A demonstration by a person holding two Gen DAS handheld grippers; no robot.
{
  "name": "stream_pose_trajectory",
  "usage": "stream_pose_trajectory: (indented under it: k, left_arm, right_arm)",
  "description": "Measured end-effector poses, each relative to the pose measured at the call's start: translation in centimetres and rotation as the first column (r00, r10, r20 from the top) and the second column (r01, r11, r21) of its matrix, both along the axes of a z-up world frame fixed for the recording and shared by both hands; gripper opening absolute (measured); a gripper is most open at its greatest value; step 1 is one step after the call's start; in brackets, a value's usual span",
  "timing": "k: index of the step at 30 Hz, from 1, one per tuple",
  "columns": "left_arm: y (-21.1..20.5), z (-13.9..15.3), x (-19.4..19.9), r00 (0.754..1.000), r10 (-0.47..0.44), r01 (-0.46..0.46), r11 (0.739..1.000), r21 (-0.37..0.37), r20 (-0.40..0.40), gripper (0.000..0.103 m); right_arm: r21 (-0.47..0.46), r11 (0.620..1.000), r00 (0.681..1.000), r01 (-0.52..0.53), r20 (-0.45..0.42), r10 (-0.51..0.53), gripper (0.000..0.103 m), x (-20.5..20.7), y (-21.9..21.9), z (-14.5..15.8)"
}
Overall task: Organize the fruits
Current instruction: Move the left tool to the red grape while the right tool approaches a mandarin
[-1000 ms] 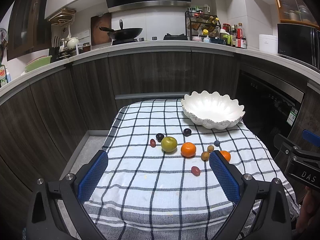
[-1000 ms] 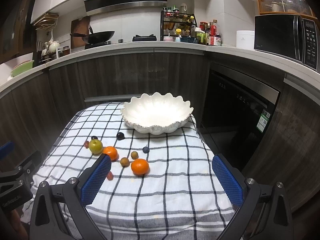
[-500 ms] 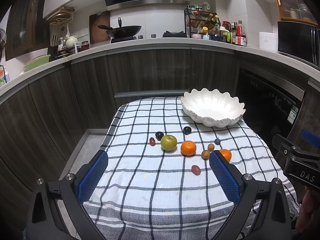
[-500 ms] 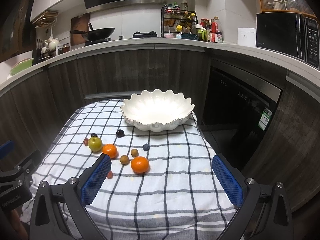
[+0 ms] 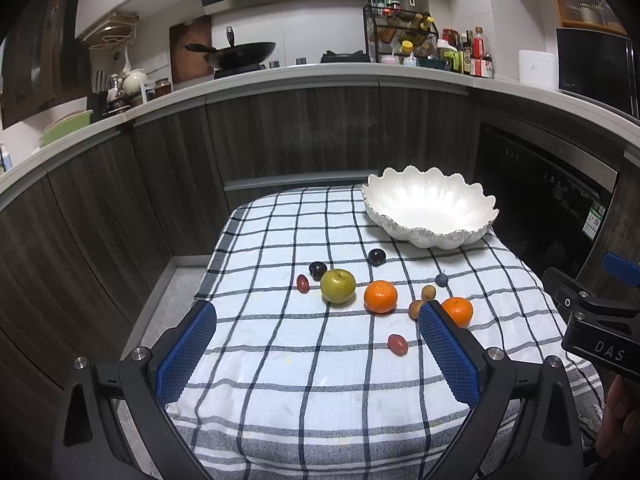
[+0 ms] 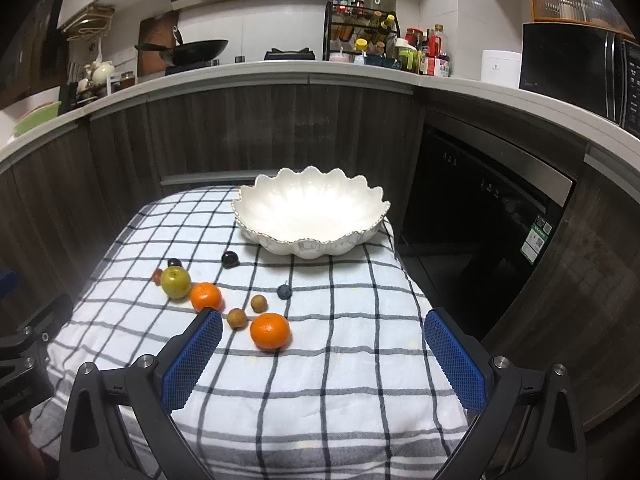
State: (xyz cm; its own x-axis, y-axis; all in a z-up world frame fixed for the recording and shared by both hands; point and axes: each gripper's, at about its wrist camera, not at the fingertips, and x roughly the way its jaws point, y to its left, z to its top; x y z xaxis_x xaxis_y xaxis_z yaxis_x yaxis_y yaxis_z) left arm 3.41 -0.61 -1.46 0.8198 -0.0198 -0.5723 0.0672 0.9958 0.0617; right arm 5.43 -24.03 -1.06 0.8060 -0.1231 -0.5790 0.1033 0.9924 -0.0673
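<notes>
Left gripper [image 5: 316, 334] and right gripper [image 6: 322, 344]: both spread wide, blue pads bare, nothing held, poised above the near edge of the checked cloth [image 5: 280, 360].

Fruits, all on the cloth, none in the bowl: green apple [image 5: 338, 286] left of centre, dark plum [image 5: 317, 270] touching or just behind it, small red oval fruit [image 5: 303, 283] just to its left. Mandarin [image 5: 380, 297] just right of the apple; second mandarin [image 6: 270, 331] further right and nearer, partly hidden by the left gripper's right pad in the left wrist view. Two small brown round fruits [image 6: 247, 310] between the mandarins. Second dark plum [image 5: 377, 257] and small blue berry [image 5: 441, 279] nearer the bowl. Red grape-like fruit [image 5: 398, 345] alone, closest to the grippers.

White scalloped bowl [image 5: 430, 236]: empty, at the far right corner of the cloth.

Surroundings: white cloth with dark grid over a small table; dark wood-grain cabinets [image 5: 300, 136] behind; wok [image 5: 240, 54], spice rack [image 6: 362, 26], microwave [image 6: 576, 64] on the pale counter; dishwasher [image 6: 480, 216] at right.
</notes>
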Motion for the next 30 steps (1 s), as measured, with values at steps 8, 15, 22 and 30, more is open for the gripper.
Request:
stream_pose_trajectory:
  k: [8,15,22,30]
  left_arm:
    - [-0.9,-1.0,2.4,0.999,-0.032,0.033,0.999,0.033,-0.034,0.097]
    - [-1.0,-2.0,4.4,0.997,-0.038,0.04,0.999,0.026,-0.072,0.097]
    - [-1.7,-3.4,5.9,0.993,-0.054,0.056,0.998,0.014,-0.104,0.097]
    - [-2.7,-5.2,7.0,0.985,-0.086,0.089,0.996,0.019,-0.147,0.097]
  right_arm:
    - [-0.002,1.0,0.999,0.011,-0.041,-0.011,0.102,2.3,-0.2,-0.9]
    - [-0.008,1.0,0.997,-0.01,-0.078,0.009,0.102,4.2,0.0,-1.9]
    - [-0.013,0.997,0.991,-0.072,-0.118,0.07,0.102,5.9,0.7,-3.0]
    - [-0.003,0.992,0.979,-0.126,-0.16,0.124,0.102,7.4,0.9,-4.8]
